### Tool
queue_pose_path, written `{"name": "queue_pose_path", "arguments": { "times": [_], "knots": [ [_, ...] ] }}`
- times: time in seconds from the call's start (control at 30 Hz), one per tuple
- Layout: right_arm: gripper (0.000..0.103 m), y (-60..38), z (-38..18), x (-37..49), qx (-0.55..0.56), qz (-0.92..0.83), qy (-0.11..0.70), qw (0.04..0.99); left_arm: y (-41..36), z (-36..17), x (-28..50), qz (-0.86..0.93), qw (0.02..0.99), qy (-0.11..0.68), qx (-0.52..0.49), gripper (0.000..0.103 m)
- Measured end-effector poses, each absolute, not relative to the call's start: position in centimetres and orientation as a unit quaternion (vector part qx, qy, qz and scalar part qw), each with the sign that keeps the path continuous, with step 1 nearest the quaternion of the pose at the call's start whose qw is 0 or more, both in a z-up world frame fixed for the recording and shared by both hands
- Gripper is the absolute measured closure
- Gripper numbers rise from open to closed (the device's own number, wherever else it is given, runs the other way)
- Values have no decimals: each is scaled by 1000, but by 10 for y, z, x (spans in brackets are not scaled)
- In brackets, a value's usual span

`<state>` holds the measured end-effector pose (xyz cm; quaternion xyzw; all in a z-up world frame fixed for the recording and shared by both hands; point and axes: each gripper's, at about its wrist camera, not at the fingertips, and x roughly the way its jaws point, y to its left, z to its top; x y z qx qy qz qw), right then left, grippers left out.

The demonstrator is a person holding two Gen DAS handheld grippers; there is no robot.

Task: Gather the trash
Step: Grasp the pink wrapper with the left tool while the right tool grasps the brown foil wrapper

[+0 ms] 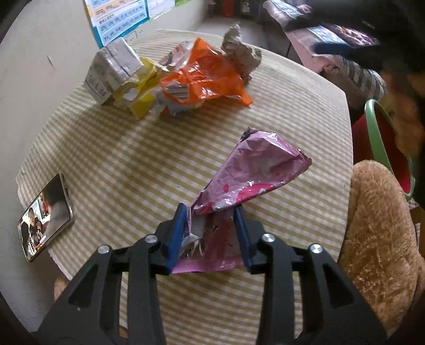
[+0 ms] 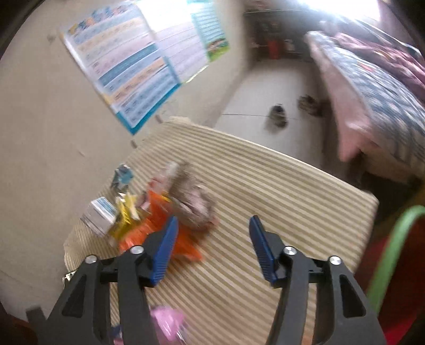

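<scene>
A: What does the left gripper [image 1: 209, 233] hold?
B: Its blue pads pinch the crumpled pink wrapper [image 1: 249, 169] above the striped tablecloth [image 1: 132, 159].
A: And the right gripper [image 2: 212, 246]?
B: Jaws apart, nothing between them. The orange wrapper [image 1: 204, 74], yellow wrapper [image 1: 143, 90] and small carton [image 1: 111, 71] lie piled beyond.

bare cloth [image 1: 279, 111] – trash heap [image 1: 186, 77] behind

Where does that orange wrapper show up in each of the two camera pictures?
Left wrist: orange wrapper lies upper middle, in the trash pile at the table's far side.
Right wrist: orange wrapper sits lower left, blurred, partly behind the left blue finger.
Shared landmark: the wall poster above the pile.
</scene>
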<state>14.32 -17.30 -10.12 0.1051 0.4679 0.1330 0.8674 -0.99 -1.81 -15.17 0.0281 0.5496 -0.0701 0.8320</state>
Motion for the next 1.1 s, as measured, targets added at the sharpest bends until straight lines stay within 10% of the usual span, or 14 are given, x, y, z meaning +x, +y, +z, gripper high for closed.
{"name": "queue_pose_path", "arguments": {
  "times": [0.2, 0.3, 1.1],
  "knots": [
    [40, -116, -132, 187, 23, 132, 514, 847, -8, -147, -11, -71, 837, 542, 3, 48],
    [75, -120, -146, 190, 24, 122, 528, 840, -6, -145, -11, -74, 840, 538, -2, 45],
    [78, -223, -108, 26, 148, 131, 472, 859, 7, -171, 25, -38, 825, 563, -37, 44]
  ]
}}
